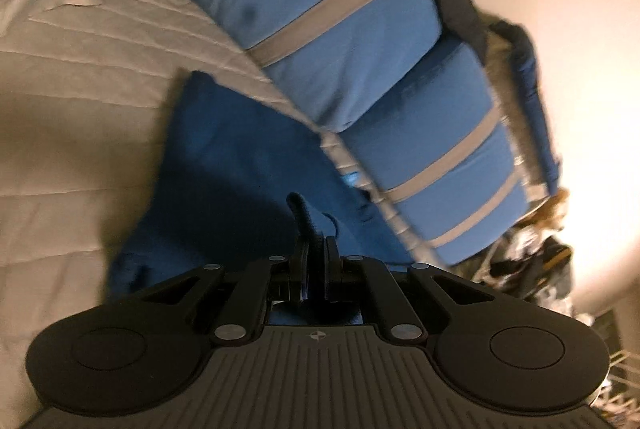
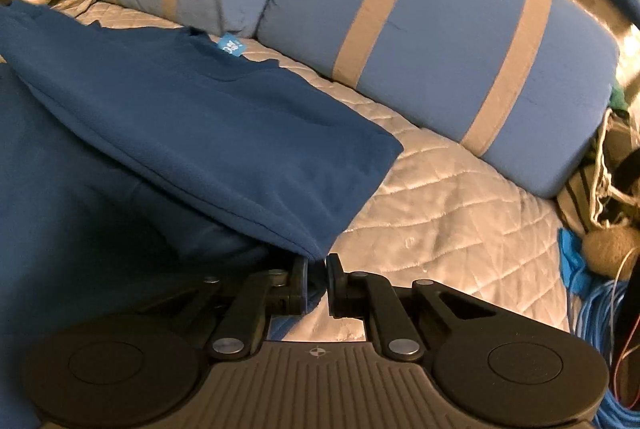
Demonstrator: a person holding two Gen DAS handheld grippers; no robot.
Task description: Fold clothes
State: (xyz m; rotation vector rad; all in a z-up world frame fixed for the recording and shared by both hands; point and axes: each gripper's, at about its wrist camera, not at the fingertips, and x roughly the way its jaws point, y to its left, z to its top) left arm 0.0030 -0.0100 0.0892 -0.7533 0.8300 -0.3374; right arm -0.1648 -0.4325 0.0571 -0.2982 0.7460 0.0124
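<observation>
A dark blue shirt (image 2: 192, 117) lies on the quilted bedcover (image 2: 440, 213), in front of the two blue pillows with grey stripes (image 2: 420, 41). The left gripper (image 1: 318, 249) has its jaws almost fully closed and pinches a fold of the shirt between them. The right gripper (image 2: 317, 269) is closed to a small gap and holds the lower corner of the shirt, lifted above the bedcover

A small light-blue label (image 2: 231, 46) is showing at the collar of the blue shirt (image 2: 192, 117), near the head edge of the bed, just beside the striped pillows. White marks are sitting on it, but blur is keeping them from being read. No other text is showing in either view.
</observation>
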